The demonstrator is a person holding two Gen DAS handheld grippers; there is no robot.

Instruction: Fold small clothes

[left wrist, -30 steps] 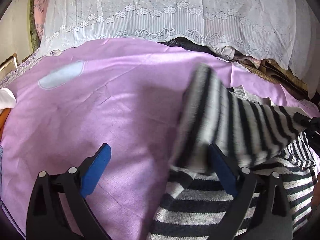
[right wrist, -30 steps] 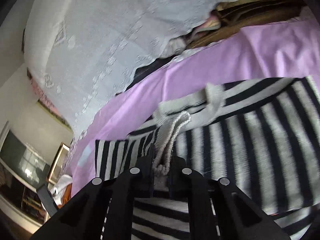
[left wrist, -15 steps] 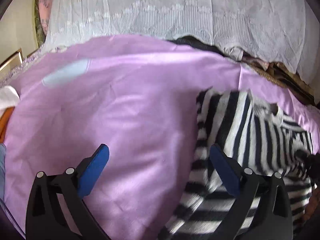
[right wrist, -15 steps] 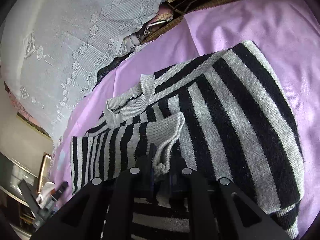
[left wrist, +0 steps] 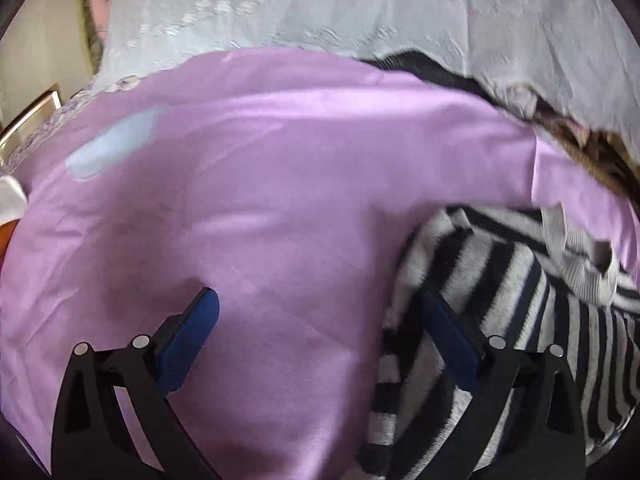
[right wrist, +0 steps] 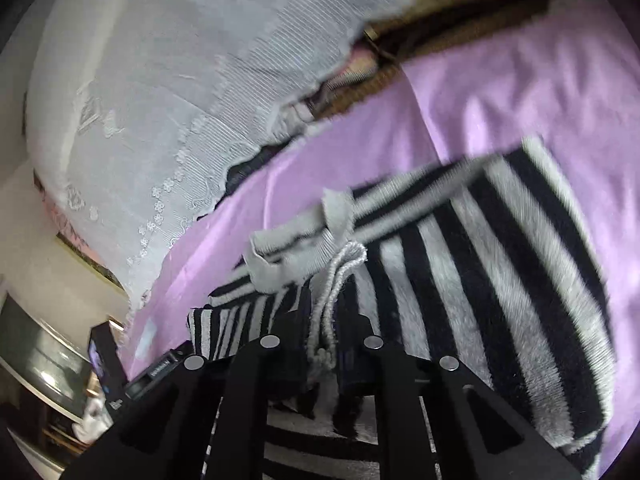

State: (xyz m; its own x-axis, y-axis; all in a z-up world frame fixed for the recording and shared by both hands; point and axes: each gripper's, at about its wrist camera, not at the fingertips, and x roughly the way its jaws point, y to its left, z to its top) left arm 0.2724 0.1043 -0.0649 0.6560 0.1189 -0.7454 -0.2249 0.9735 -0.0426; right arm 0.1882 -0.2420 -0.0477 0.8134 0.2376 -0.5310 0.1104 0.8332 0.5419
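striped sweater [right wrist: 460, 280] lies flat on the purple sheet [left wrist: 280, 200] of the bed, one sleeve folded in across the body, grey collar [right wrist: 296, 256] toward the lace cover [right wrist: 160, 100]. right gripper [right wrist: 324, 360] nearly closed, pinching the ribbed sleeve cuff [right wrist: 340, 272]. left gripper [left wrist: 320, 344] wide open, nothing held, right pad over the sweater's left edge. knit looks soft, light, floppy and fuzzy: likely to sag and stretch if lifted by one point, not slippery. i'd grab ribbed edges, cuff or hem, or pinch a doubled layer at the shoulder.
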